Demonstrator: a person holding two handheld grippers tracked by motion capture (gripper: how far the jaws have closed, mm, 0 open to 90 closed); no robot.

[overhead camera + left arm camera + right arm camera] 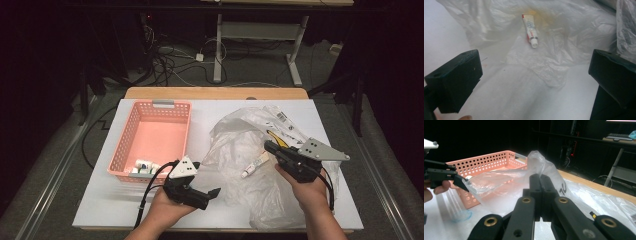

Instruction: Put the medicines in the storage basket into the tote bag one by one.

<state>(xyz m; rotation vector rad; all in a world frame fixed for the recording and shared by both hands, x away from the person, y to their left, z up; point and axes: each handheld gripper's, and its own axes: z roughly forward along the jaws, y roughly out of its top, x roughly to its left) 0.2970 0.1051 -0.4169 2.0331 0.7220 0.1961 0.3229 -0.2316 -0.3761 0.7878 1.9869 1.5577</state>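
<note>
On the table, right hand-held gripper clamped on the clear plastic bag, left hand-held gripper open just beside it, small tube lying on the bag, pink basket nearby.

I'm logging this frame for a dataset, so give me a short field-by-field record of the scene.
surface: white table top
basket: pink basket, left side of table, a few small white items in its near end
bag: clear plastic bag, crumpled, right of basket
tube: small white tube lying at the bag
left gripper: fingers apart, nothing between them, pointing at tube
right gripper: fingers shut, pinching the bag
</note>
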